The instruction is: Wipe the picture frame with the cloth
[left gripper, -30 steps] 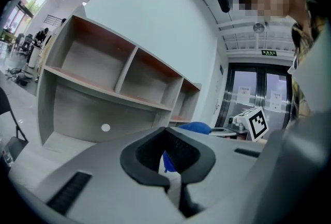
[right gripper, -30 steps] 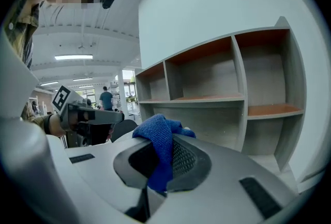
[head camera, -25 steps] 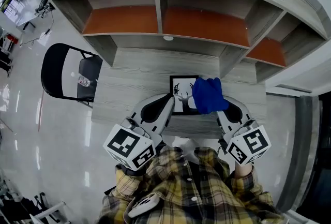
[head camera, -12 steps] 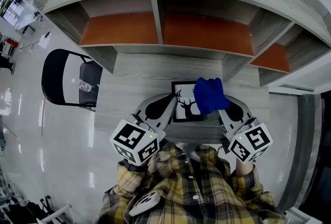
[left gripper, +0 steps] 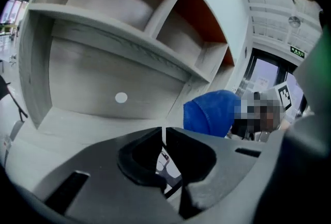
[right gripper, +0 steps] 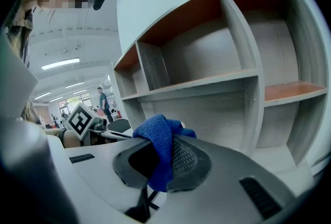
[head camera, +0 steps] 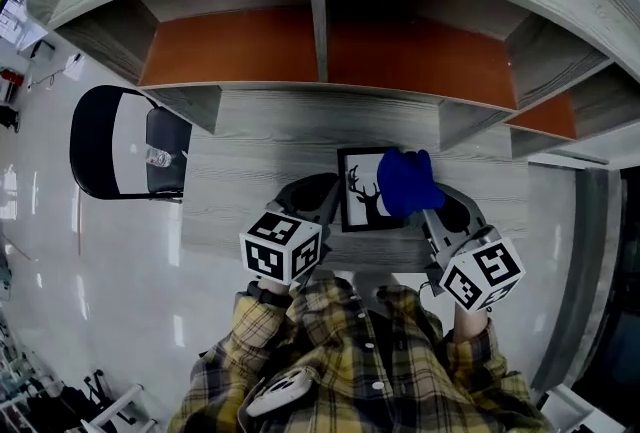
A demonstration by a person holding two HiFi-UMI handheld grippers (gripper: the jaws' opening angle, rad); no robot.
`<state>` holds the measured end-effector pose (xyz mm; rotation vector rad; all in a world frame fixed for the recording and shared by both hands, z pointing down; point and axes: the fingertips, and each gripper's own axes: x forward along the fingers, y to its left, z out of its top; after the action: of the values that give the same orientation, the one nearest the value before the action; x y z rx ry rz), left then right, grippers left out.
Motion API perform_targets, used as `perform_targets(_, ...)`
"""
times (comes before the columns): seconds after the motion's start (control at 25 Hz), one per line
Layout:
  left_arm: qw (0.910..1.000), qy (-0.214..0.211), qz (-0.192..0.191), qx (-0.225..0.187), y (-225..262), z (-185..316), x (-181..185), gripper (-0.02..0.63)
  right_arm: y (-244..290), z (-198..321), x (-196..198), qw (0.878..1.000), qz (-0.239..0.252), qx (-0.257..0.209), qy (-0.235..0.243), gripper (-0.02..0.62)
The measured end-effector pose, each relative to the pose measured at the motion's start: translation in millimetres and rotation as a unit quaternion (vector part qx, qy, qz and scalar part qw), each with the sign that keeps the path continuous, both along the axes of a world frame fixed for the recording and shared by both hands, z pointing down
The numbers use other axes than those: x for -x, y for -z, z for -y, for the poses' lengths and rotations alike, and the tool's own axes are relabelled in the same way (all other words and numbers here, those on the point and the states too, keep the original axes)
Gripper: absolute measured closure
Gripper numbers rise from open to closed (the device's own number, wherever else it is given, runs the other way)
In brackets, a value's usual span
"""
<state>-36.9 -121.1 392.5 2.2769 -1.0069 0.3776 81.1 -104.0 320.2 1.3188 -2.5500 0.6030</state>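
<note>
A black picture frame [head camera: 360, 191] with a deer silhouette lies flat on the grey desk [head camera: 260, 156], close to its near edge. My right gripper [head camera: 418, 199] is shut on a bunched blue cloth [head camera: 405, 179], which hangs over the frame's right part. In the right gripper view the cloth [right gripper: 158, 140] is pinched between the jaws of my right gripper [right gripper: 165, 153]. My left gripper [head camera: 328, 187] is low beside the frame's left edge. In its own view my left gripper [left gripper: 164, 135] has only a hairline slit as its jaws begin opening, and nothing is between them.
A grey shelf unit with orange back panels [head camera: 320, 46] rises over the back of the desk. A black folding chair [head camera: 120, 146] with a small bottle [head camera: 160, 158] on its seat stands left of the desk. The person's plaid shirt [head camera: 360, 361] fills the near side.
My left gripper has dropped and moved in toward the frame's left edge. My right gripper with the cloth has sunk a little over the frame's right side.
</note>
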Motion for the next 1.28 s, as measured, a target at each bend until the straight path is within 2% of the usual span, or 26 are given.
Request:
perform_targets(0.24,0.9958,0.001,0.024,0.088,-82.2,-7.1,-4.2,0.5,-37.5,3.0,6.7,0.999,0.004,0.034,0.019,0.561)
perform_targets(0.48,0.9872,-0.015,0.063,0.145,-152.2,-26.8,-10.8,0.488,-75.1,-3.7,2.3,0.997,0.005,0.071,0.028,0.561)
perform_targets(0.96,0.9792,-0.023,0.075,0.187,-198.0,-41.0,-18.6,0.489,-111.6,-2.3,5.0,0.994,0.009,0.096,0.051,0.561)
perform_targets(1.28,0.9788,-0.023,0.103,0.175,-201.3,-42.8,-21.4,0.489,-124.0,-1.1,3.8,0.993,0.001,0.101,0.055,0.561)
